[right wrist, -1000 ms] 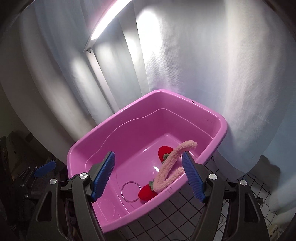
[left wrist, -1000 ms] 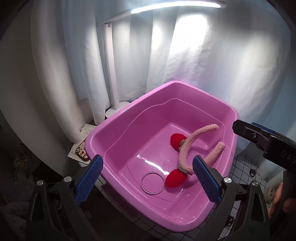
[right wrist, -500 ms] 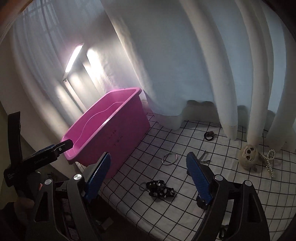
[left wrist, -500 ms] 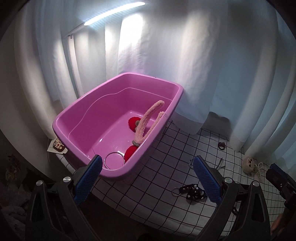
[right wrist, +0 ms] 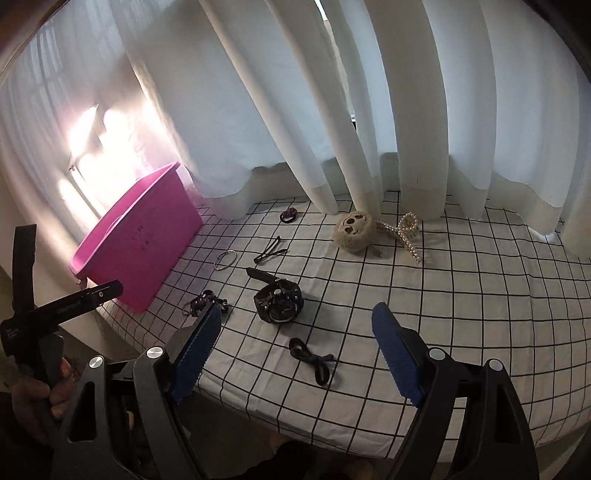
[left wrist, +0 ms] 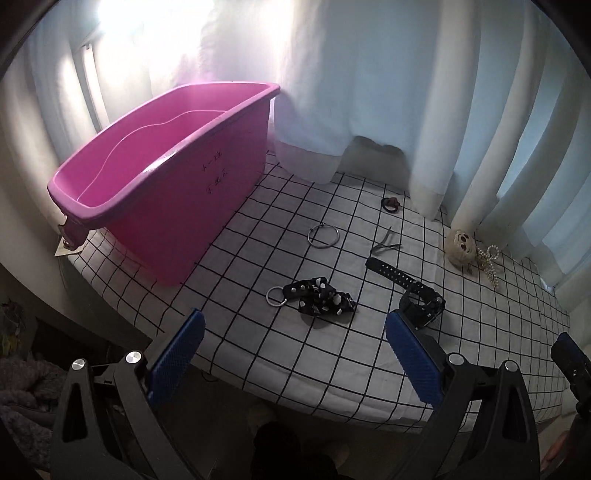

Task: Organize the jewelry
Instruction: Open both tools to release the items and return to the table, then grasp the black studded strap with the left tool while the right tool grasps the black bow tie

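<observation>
A pink tub stands at the left on the checked cloth; it also shows in the right wrist view. Loose jewelry lies on the cloth: a black studded strap with a ring, a black watch, a metal bangle, a dark hair clip, a hair tie, a fuzzy beige face clip, a pearl bow and a black cord loop. My left gripper is open and empty, above the front edge. My right gripper is open and empty, above the cord loop.
White curtains hang along the back of the table. A lit lamp glows behind the tub. The table's front edge drops into a dark area. The left gripper's handle and the hand show at the left of the right wrist view.
Both grippers have pulled back from over the tub and swung right, so the cloth with the loose jewelry now fills both views. Both stay open and empty.
</observation>
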Available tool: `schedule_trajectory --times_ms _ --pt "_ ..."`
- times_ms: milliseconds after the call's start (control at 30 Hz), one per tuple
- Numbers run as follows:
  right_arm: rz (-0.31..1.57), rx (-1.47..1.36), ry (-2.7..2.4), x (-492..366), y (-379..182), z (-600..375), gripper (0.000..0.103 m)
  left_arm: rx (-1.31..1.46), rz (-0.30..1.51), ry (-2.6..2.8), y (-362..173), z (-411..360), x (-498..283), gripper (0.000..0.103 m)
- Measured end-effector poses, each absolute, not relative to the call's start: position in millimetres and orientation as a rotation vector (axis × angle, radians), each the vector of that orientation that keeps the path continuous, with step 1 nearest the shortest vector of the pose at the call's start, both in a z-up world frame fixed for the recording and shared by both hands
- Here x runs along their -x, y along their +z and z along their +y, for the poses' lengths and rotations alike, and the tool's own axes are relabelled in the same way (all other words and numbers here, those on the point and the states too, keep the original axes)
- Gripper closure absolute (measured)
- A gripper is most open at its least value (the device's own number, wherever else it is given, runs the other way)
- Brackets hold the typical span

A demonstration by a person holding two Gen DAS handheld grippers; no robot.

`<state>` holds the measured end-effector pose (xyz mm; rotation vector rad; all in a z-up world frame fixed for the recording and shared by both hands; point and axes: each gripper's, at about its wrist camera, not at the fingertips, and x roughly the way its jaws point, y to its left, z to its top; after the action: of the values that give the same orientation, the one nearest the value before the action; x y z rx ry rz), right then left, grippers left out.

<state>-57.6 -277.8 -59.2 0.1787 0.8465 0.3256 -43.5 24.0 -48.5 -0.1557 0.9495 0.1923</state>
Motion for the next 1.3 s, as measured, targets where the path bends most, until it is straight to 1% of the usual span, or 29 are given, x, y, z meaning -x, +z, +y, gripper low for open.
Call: schedule_trajectory --times_ms 267,433,700,933,1133,1300 --pt "0.933 -0.226 0.376 64.2 -102.3 -281.2 0.023 0.102 1.039 0.196 -84.6 4.5 59.3 0.006" --pt "0.928 -0.279 0.379 68.3 -110.2 -273.8 0.022 0.098 1.062 0.173 -94.6 12.4 53.7 0.006" --pt "0.926 -0.325 0.250 74.5 -120.0 -246.0 0.022 0.019 1.040 0.063 -106.4 33.0 20.7 0.006" --pt "0.862 -0.305 0.034 84.2 -126.4 -225.4 0.022 -0.027 1.001 -0.072 -120.8 51.1 -6.1 0.006" --pt "0.897 -0.304 -0.008 78.4 -148.0 -213.6 0.022 -0.058 1.022 -0.109 -145.6 53.5 -21.6 0.006" --pt "0.894 -0.238 -0.013 72.4 -166.4 -202.3 0.022 -0.075 1.003 -0.113 -164.0 49.6 -27.4 0.006"
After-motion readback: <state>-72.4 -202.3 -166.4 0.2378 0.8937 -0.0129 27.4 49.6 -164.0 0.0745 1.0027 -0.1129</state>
